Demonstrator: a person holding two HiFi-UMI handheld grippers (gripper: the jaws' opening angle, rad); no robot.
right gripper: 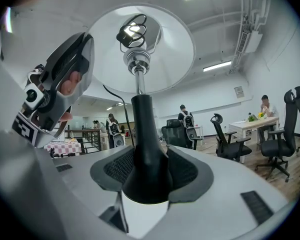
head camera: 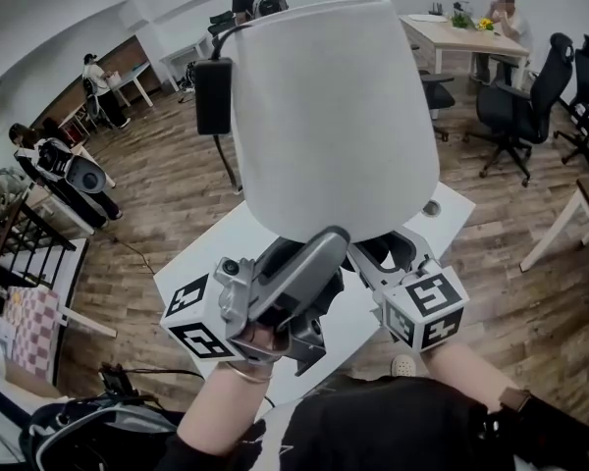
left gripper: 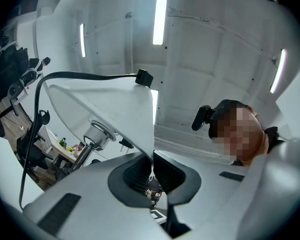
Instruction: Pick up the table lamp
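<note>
The table lamp has a white shade (head camera: 324, 116) and fills the middle of the head view, held up above the white table (head camera: 211, 258). My left gripper (head camera: 326, 241) reaches up from below and is shut on the shade's lower rim (left gripper: 151, 149), which runs thin between its jaws (left gripper: 152, 160). My right gripper (head camera: 385, 251) is shut on the lamp's black stem (right gripper: 144, 149), which widens downward between its pads (right gripper: 117, 166). Above that stem, the metal socket (right gripper: 136, 59) and the shade's underside (right gripper: 160, 44) show. A black power adapter (head camera: 213, 96) hangs on the cord beside the shade.
Black office chairs (head camera: 515, 106) and a wooden desk (head camera: 461, 37) with a seated person stand at the back right. Several people stand at the left by a railing (head camera: 25, 238). The floor is wood plank (head camera: 167, 194).
</note>
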